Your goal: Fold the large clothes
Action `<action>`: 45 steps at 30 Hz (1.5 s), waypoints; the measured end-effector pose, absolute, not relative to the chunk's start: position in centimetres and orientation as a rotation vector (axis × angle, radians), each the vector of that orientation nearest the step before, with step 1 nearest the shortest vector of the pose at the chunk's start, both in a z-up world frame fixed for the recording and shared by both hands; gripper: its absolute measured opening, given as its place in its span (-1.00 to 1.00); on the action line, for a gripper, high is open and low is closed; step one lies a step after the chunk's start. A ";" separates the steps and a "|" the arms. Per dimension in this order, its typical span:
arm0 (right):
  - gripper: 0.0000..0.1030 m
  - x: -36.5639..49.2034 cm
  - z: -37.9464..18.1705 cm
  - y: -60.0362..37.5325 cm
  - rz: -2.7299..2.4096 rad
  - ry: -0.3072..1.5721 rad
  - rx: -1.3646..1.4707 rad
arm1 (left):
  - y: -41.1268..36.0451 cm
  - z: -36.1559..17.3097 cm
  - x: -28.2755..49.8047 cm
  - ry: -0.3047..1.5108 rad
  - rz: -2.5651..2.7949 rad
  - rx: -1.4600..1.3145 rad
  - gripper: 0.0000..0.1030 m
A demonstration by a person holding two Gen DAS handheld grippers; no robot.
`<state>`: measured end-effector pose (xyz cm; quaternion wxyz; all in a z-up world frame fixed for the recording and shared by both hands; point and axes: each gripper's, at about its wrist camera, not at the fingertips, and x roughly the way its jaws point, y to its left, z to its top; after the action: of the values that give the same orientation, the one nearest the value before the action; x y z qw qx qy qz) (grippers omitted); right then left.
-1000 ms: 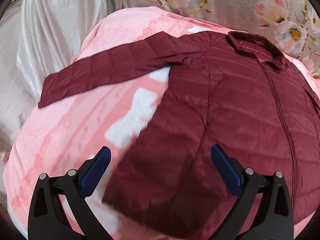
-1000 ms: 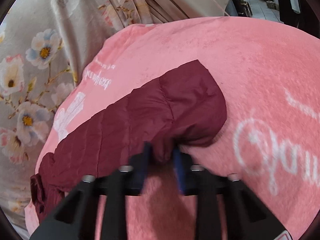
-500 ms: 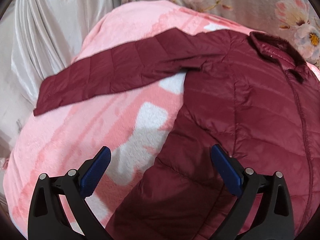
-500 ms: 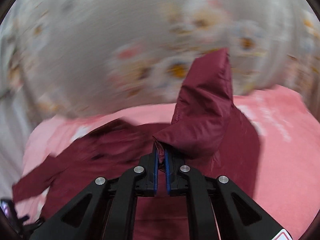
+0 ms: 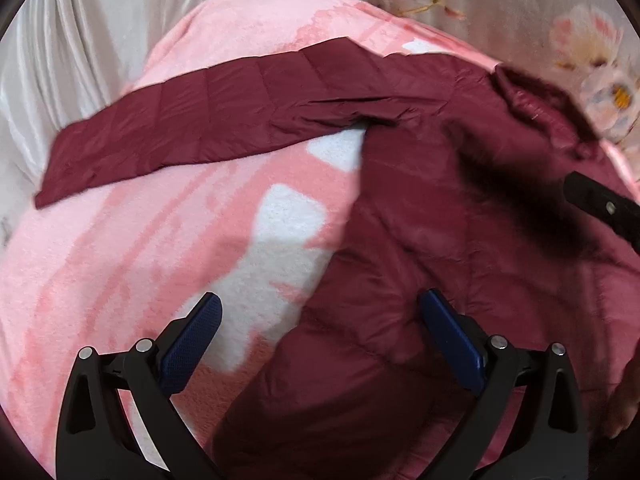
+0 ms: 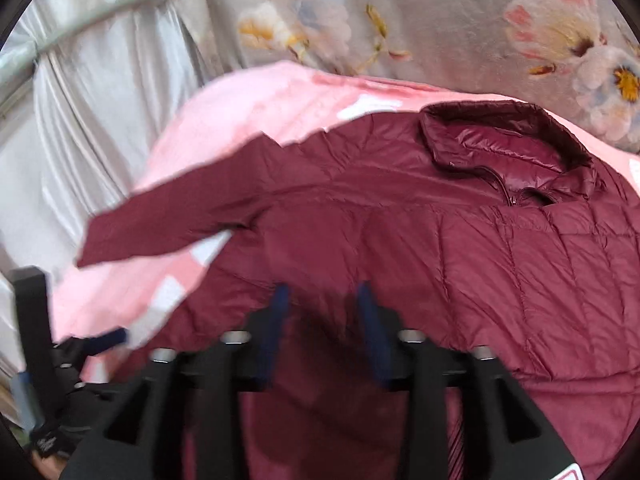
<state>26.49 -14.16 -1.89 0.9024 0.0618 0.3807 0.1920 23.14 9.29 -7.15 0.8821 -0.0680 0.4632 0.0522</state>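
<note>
A maroon quilted jacket (image 5: 460,216) lies front up on a pink blanket (image 5: 120,240). Its left sleeve (image 5: 180,124) stretches out to the left; its collar (image 6: 500,140) is at the far side. The right sleeve lies folded across the jacket's front (image 6: 540,280). My left gripper (image 5: 320,320) is open and empty, above the jacket's left side edge. My right gripper (image 6: 322,304) is open and empty, low over the jacket's chest; part of it shows at the right edge of the left wrist view (image 5: 604,208).
A floral grey cloth (image 6: 440,20) hangs behind the blanket. Silvery white fabric (image 5: 60,60) lies to the left. The left gripper also shows at the lower left of the right wrist view (image 6: 92,340).
My right gripper carried the right sleeve up and over onto the jacket's front, then opened and let it go. My left gripper moved forward along the jacket's left side.
</note>
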 end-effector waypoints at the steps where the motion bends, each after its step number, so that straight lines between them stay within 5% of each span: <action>1: 0.29 26.0 -1.2 -15.1 0.393 0.763 0.154 | 9.4 -6.5 23.1 0.956 0.069 -0.183 0.90; 13: 0.36 21.3 -2.3 -34.2 0.008 0.724 0.528 | 3.0 -6.0 30.8 1.085 -0.210 -0.371 0.88; 15: 0.36 20.7 -4.0 -38.2 -0.057 0.735 0.637 | 2.9 -6.3 31.6 1.074 -0.196 -0.417 0.57; 17: 0.37 20.6 -5.6 -41.1 -0.107 0.753 0.727 | 2.4 -6.1 32.4 1.071 -0.207 -0.387 -0.37; 20: 0.34 21.3 -7.6 -44.6 -0.121 0.757 0.867 | 2.2 -5.4 33.4 1.048 -0.193 -0.364 -0.89; 24: 0.17 23.5 -7.5 -47.1 -0.120 0.722 0.936 | 3.7 -3.6 34.4 0.976 -0.156 -0.345 -0.94; 27: -0.20 25.2 -7.6 -48.4 -0.114 0.727 0.970 | 3.7 -3.5 34.7 0.954 -0.136 -0.289 -0.94; 29: -0.87 26.2 -7.7 -48.2 -0.106 0.750 0.955 | 3.2 -4.2 34.9 0.969 -0.141 -0.268 -0.94; 34: -0.97 23.4 -3.8 -49.0 -0.147 0.560 0.868 | 2.2 -7.1 35.3 1.018 -0.172 -0.260 -0.94; 38: -0.99 25.2 -7.1 -48.9 -0.266 0.759 0.755 | 1.3 -8.2 34.7 0.965 -0.160 -0.191 -0.93; 45: -0.99 25.8 -7.1 -48.0 -0.313 0.822 0.614 | 0.4 -8.4 33.4 0.885 -0.114 -0.080 -0.91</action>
<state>25.76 -47.98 -7.15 0.8595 0.2927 0.3917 -0.1490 33.43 0.42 -8.38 0.9013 -0.0388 0.4279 -0.0551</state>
